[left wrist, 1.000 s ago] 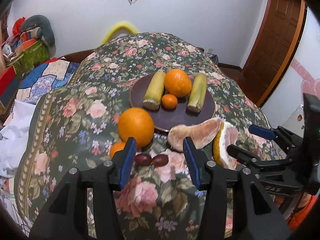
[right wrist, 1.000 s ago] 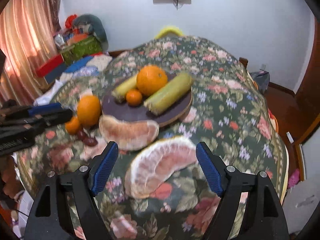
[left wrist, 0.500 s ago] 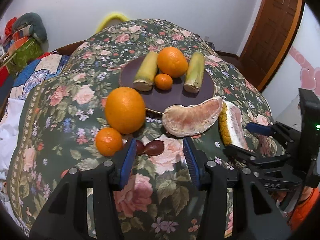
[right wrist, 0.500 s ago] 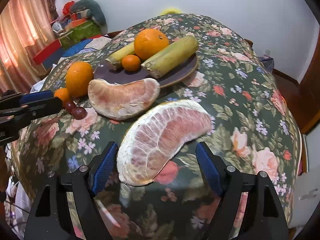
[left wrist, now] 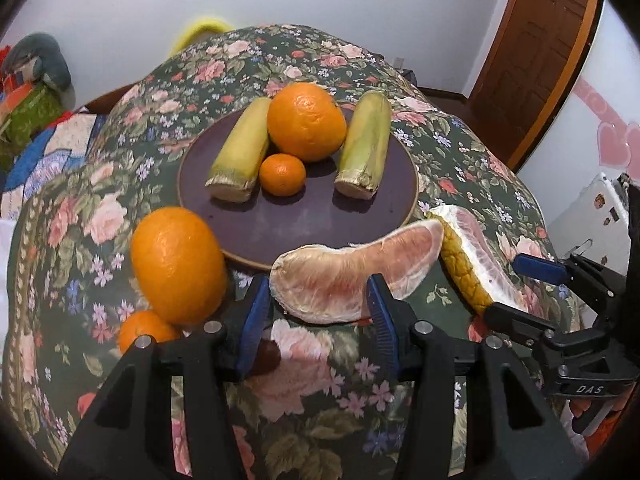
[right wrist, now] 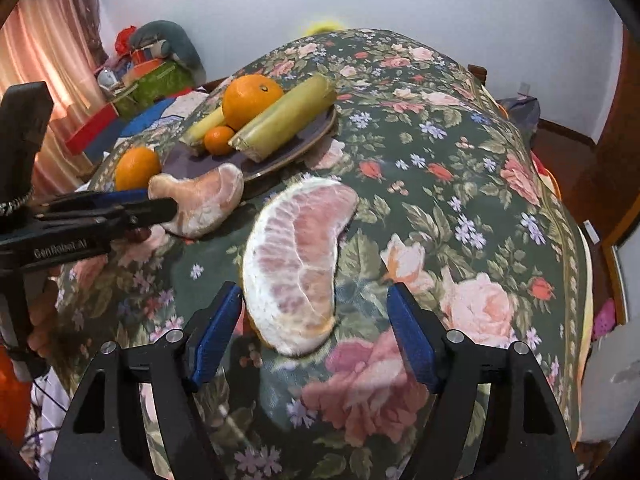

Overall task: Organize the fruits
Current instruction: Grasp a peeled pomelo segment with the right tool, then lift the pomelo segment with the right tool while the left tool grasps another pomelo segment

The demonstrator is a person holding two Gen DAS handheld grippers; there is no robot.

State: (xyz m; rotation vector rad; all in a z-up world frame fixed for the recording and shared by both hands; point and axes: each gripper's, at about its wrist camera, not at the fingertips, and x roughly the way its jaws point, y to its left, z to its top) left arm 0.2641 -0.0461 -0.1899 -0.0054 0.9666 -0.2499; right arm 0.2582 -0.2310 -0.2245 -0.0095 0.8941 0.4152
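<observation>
A dark purple plate point(left wrist: 304, 224) on the floral table holds two corn cobs point(left wrist: 240, 152), a large orange point(left wrist: 306, 126) and a small mandarin point(left wrist: 282, 174). A peeled pomelo segment point(left wrist: 352, 272) lies just in front of the plate, its near edge between the fingers of my open left gripper point(left wrist: 318, 322). A loose orange point(left wrist: 178, 264), a small mandarin point(left wrist: 144, 330) and dark grapes point(left wrist: 268, 356) lie at its left. A second pomelo piece with rind point(right wrist: 298, 264) lies between the tips of my open right gripper point(right wrist: 314, 338).
The table has a floral cloth point(right wrist: 460, 184) and drops away on all sides. A wooden door point(left wrist: 536, 56) stands at the right, and boxes and cushions point(right wrist: 156, 64) are piled at the left by a curtain.
Both grippers have moved forward and lower toward the table. The left now straddles the peeled segment instead of the grapes; the right has closed in on the rind piece.
</observation>
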